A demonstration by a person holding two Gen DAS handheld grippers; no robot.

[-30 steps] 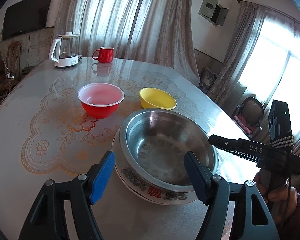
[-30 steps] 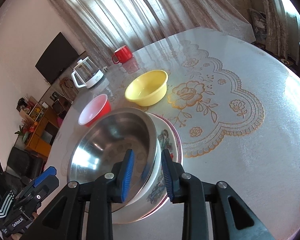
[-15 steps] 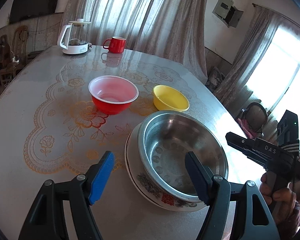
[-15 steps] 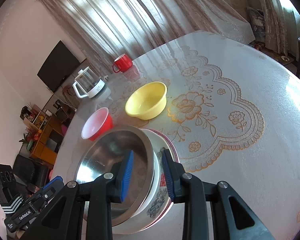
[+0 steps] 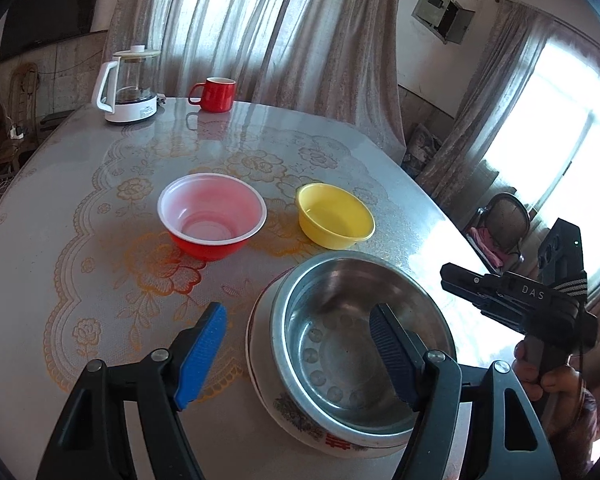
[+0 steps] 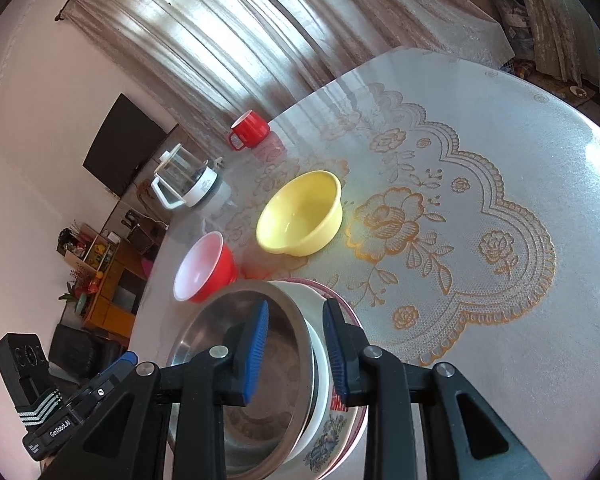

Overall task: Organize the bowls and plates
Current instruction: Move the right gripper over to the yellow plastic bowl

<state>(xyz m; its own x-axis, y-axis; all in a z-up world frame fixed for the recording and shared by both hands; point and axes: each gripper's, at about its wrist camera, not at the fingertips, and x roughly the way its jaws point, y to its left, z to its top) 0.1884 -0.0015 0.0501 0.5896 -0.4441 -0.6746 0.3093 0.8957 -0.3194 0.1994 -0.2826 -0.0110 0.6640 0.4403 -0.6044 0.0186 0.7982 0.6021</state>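
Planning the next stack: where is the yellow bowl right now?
In the left wrist view, the yellow bowl sits on the table right of the red bowl, just beyond the steel bowl.

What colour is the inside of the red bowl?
White to pale pink inside the red bowl; clearest in the left wrist view.

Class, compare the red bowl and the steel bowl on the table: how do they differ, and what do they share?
The red bowl is red outside and white inside; the steel bowl is bare shiny metal. The red bowl stands alone on the table; the steel bowl is nested in a patterned bowl. The steel bowl looks wider. Both are upright and empty.
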